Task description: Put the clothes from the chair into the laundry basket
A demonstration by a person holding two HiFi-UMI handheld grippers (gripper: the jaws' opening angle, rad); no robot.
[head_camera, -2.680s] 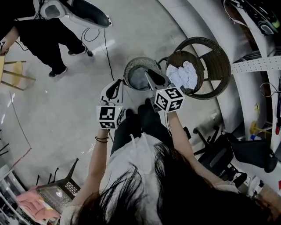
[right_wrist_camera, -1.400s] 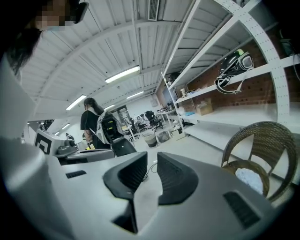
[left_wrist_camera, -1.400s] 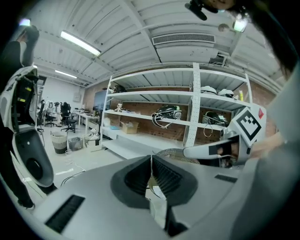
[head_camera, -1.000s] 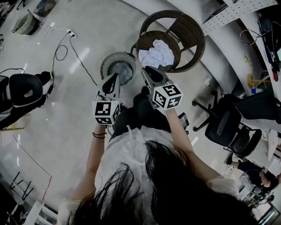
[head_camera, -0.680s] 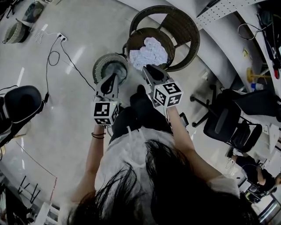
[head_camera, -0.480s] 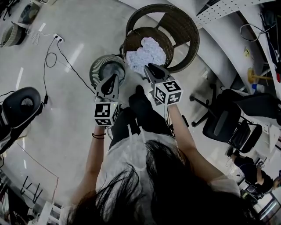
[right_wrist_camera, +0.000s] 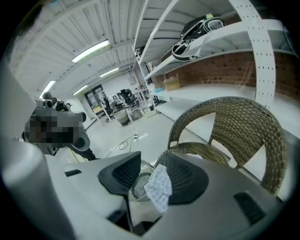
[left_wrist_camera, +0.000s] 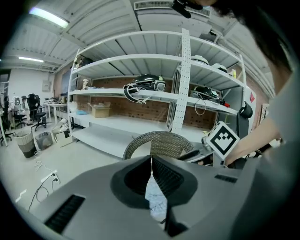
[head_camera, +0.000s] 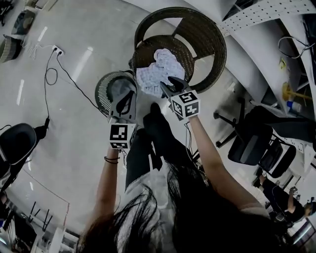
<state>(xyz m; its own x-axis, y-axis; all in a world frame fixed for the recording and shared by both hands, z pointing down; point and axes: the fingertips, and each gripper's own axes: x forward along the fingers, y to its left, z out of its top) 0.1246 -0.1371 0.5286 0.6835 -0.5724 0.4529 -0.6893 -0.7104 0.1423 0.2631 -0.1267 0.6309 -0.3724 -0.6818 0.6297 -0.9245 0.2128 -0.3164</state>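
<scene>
White patterned clothes (head_camera: 159,66) lie heaped on the seat of a round wicker chair (head_camera: 207,29). A round mesh laundry basket (head_camera: 102,89) stands on the floor just left of it. My right gripper (head_camera: 169,83) reaches to the near edge of the heap. Its jaws have just been opening. In the right gripper view (right_wrist_camera: 153,159) they stand apart, a fold of the cloth (right_wrist_camera: 159,187) shows in the gap, and no pad presses on it. My left gripper (head_camera: 125,96) hovers over the basket's right side. Its tips (left_wrist_camera: 151,159) meet, with cloth (left_wrist_camera: 155,204) visible beyond.
A black office chair (head_camera: 253,143) stands at the right and another black seat (head_camera: 17,143) at the left. A power strip with cable (head_camera: 55,50) lies on the floor at the upper left. White shelving (head_camera: 266,15) runs behind the wicker chair. The person's legs (head_camera: 153,123) are below the grippers.
Both grippers have moved forward and down toward the chair. The right one now reaches the edge of the clothes heap; the left one now hangs over the basket's right side.
</scene>
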